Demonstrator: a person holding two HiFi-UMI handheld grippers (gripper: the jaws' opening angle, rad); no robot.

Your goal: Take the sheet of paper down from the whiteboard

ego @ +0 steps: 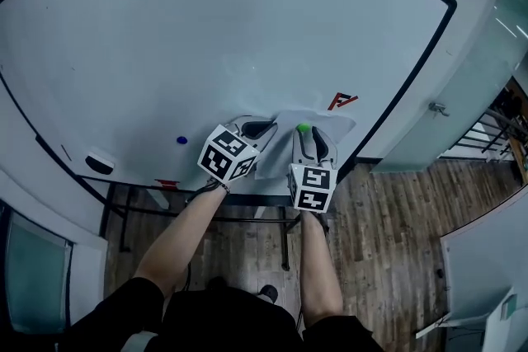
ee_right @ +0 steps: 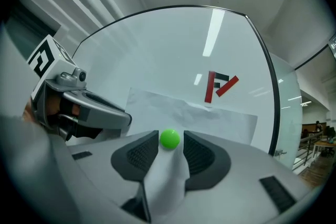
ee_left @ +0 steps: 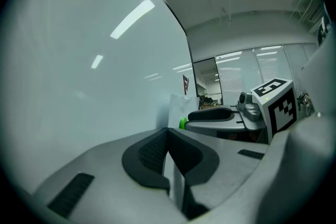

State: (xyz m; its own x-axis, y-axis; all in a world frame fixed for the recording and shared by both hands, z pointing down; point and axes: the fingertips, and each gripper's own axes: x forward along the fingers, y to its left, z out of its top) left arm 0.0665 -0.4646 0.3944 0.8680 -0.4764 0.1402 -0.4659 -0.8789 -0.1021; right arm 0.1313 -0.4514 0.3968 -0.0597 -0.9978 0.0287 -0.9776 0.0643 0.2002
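Here, your left gripper (ee_left: 168, 134) was clamped on the left edge of the white sheet of paper (ee_right: 220, 115), which lay crumpled against the glossy white whiteboard (ego: 206, 37). Your right gripper (ee_right: 170, 148) held its jaws apart (a round green magnet (ee_right: 169, 139) sat on the sheet between their tips).

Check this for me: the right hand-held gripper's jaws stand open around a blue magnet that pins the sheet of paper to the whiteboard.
One thing is wrong: the magnet is green, not blue; the right gripper view shows it. The right hand-held gripper has its jaws open around that green magnet, which pins the sheet of paper to the whiteboard.
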